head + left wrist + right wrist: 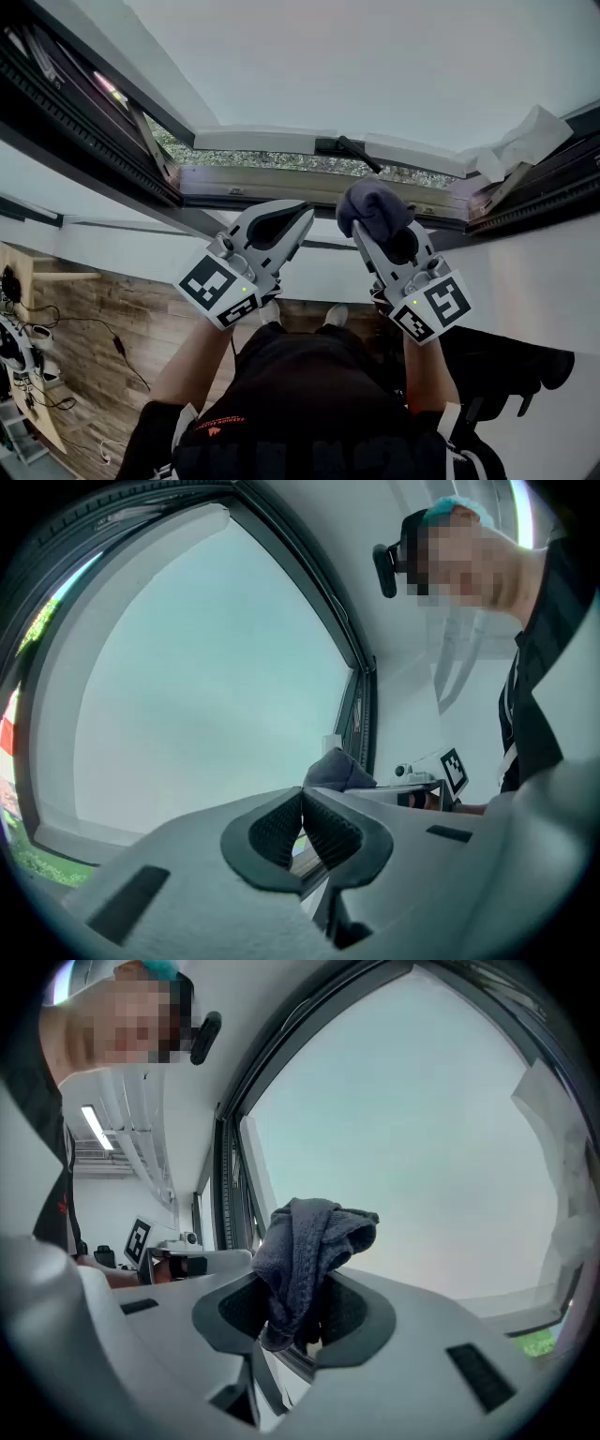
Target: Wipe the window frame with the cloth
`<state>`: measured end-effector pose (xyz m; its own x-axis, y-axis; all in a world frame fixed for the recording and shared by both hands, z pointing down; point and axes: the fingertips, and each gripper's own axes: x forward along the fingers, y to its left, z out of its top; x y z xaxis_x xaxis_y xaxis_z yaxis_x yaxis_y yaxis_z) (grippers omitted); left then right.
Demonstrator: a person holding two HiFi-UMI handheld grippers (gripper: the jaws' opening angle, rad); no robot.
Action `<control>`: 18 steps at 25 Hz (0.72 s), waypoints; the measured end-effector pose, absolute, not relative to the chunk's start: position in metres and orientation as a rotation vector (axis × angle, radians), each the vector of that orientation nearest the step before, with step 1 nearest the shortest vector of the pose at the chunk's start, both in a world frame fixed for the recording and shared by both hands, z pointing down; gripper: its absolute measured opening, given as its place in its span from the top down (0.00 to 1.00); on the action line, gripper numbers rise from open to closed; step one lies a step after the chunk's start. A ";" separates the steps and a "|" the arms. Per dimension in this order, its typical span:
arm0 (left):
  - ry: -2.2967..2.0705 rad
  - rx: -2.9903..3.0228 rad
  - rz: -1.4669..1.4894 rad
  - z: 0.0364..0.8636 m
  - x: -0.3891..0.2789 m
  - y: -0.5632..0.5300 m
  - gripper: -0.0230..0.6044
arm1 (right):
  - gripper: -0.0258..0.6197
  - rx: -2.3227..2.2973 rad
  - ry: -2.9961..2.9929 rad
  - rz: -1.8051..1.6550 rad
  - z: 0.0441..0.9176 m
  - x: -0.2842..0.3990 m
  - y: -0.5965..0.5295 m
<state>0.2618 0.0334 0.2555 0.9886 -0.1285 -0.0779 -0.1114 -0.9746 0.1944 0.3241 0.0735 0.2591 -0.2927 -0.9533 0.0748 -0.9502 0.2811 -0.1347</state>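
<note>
Holding the bunched dark grey terry cloth (pixel 314 1241) pinched between its jaws, the right gripper (pixel 295 1314) is hovering just by the grey metal window frame (pixel 281 184); can't tell if the cloth is touching it. Beside it the left gripper (pixel 302 825) is sitting empty, jaws pressed together. Risks: the jaws are biting only a lower fold and most of the wad is riding loose on top, so dragging along the rail is likely pulling it free and out through the open gap. The wad is also risking snagging on the black window handle (pixel 358 153), and sweeping rightward is risking knocking the crumpled white paper (pixel 525 141) off the corner.
</note>
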 end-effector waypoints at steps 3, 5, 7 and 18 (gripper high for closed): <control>-0.180 2.943 -0.131 0.256 0.261 0.034 0.93 | 0.78 -1.856 2.501 -0.241 0.261 0.324 0.074; -0.182 2.943 -0.131 0.257 0.260 0.034 0.93 | 0.78 -1.856 2.502 -0.241 0.261 0.323 0.074; -0.186 2.942 -0.129 0.258 0.259 0.033 0.93 | 0.78 -1.855 2.504 -0.240 0.261 0.323 0.073; -0.255 2.951 -0.147 0.254 0.231 0.014 0.93 | 0.78 -1.796 2.506 -0.214 0.249 0.304 0.054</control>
<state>0.2313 0.0141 0.2539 0.9805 -0.1783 -0.0830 -0.1609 -0.9699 0.1827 0.3039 0.0539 0.2493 -0.3236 -0.9454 0.0395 -0.9384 0.3153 -0.1416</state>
